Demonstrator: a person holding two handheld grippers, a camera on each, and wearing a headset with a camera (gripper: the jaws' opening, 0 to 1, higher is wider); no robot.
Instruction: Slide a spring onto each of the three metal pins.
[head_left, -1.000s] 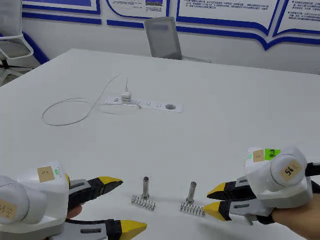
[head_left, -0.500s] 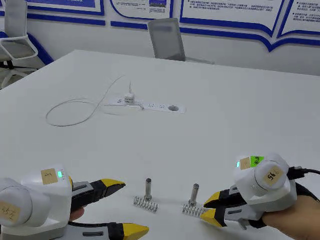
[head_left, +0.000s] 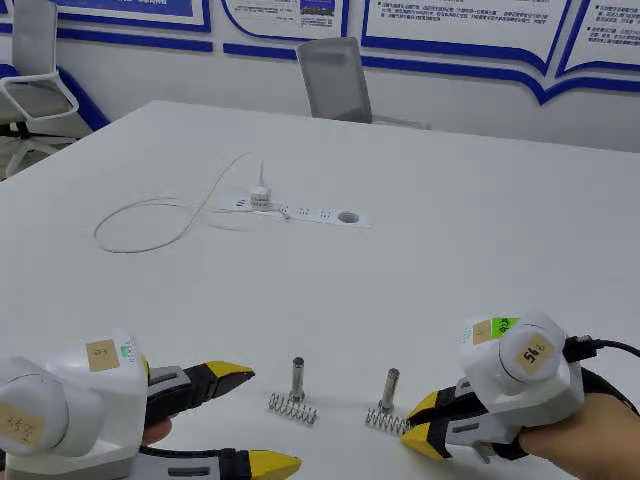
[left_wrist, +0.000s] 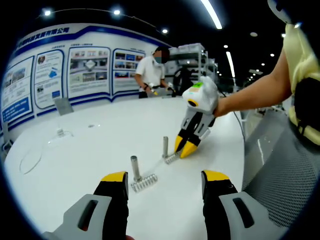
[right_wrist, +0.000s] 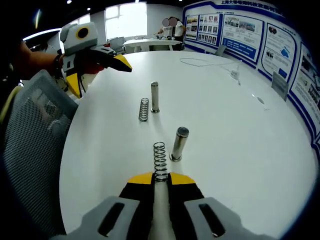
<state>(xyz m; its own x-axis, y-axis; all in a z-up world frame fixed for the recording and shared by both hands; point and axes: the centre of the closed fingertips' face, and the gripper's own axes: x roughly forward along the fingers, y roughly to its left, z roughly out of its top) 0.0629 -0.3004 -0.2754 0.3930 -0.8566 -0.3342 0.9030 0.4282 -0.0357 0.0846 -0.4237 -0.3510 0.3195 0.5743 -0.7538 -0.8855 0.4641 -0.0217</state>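
Yellow-tipped right tongs (right_wrist: 160, 179) sit low at the near edge of the table (head_left: 480, 230), jaws pinched together on the near end of one spring (right_wrist: 159, 157), which lies flat on the top. The left tongs (left_wrist: 165, 178) hover at that same edge with jaws wide apart, holding nothing. Just beyond the pinched spring a pin (right_wrist: 178, 144) stands upright, right beside the coil. A second spring (right_wrist: 144, 109) lies at the foot of a second pin (right_wrist: 155, 97), nearer the left tongs. Two pins and two springs are in sight.

The spring looks light and thin-wired — squeezed at mid-length it would likely bow or squirt out. A hold close to one end seems best, leaving the other end free to find the pin's top. The pins look free-standing and could tip, so the touch should be gentle. Toward the far edge lie a power strip (head_left: 300, 212) and a looped cable (head_left: 150, 205).
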